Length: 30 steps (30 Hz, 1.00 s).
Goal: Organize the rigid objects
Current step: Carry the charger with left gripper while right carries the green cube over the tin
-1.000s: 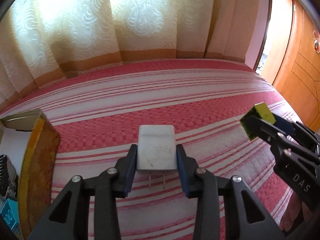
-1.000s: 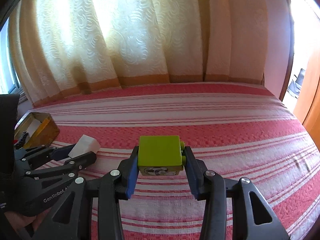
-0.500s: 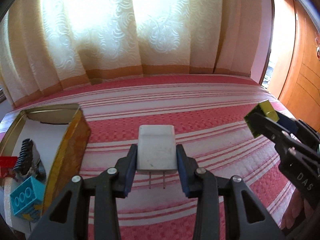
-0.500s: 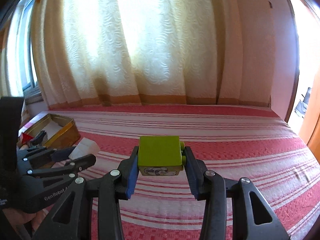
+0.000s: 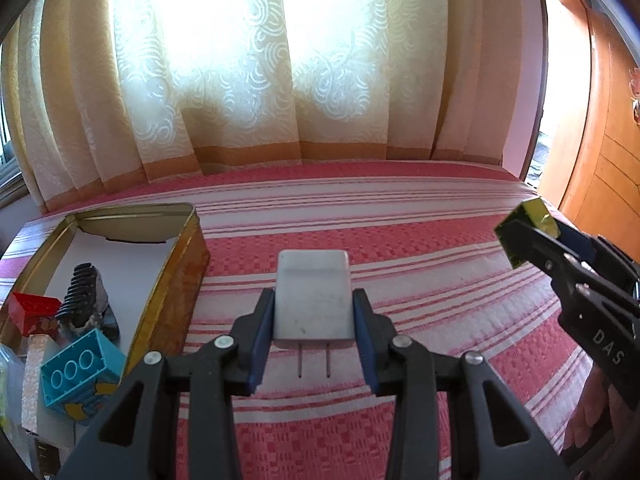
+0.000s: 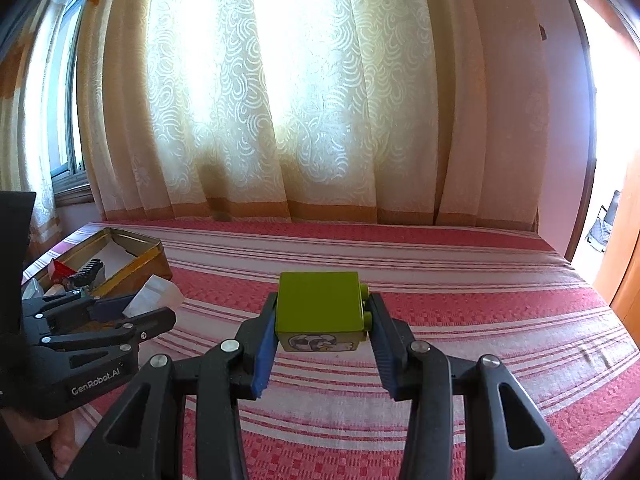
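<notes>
Both hands have swung left since a second ago, and the tin (image 5: 172, 280) that was cut off at the left edge now shows most of its open mouth. It lies on the striped bedspread (image 5: 400, 240), low and to the left of the left gripper (image 5: 314, 316), with its long axis running away toward the curtain (image 5: 240, 80). Of the two hands the left is plainly the nearer to it; the right gripper (image 6: 322, 312) rides well off to the right, apart from the tin. Inside the tin lie a teal brick (image 5: 80, 372), a red brick (image 5: 32, 312) and a black comb (image 5: 82, 300), so free floor looks likeliest at the far end.

That left gripper is clamped on a white charger (image 5: 314, 296), pads pressing its two sides, prongs pointing back toward the camera. The right one is closed the same way on a green brick (image 6: 320, 304), studs against its right pad. Both loads hang clear of the bedspread, neither yet over the tin
</notes>
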Tool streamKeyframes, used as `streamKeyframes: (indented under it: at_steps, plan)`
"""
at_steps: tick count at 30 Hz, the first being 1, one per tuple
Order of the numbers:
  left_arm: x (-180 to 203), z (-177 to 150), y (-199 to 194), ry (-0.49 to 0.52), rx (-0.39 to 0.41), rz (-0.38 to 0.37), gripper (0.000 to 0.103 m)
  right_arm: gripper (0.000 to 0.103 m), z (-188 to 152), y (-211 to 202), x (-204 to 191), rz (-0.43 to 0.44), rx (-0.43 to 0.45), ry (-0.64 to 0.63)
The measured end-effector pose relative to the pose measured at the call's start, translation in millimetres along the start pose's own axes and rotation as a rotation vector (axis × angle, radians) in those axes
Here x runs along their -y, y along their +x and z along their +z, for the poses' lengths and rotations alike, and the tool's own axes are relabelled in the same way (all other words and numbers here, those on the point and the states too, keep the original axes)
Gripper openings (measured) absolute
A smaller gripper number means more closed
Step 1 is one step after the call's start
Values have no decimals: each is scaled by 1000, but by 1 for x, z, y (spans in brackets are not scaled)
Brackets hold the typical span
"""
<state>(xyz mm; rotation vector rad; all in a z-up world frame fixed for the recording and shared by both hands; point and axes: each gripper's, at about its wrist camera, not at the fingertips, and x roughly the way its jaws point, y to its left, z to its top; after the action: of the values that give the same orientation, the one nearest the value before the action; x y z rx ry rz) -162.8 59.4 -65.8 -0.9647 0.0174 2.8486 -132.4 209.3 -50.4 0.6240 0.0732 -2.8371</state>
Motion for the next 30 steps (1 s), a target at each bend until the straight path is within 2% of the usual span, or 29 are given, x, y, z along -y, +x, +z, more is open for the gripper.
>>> streamKeyframes:
  at_steps: [30]
  plan:
    - [-9, -19, -39, -12, 52, 37, 37, 45, -7, -19, -22, 35, 27, -39]
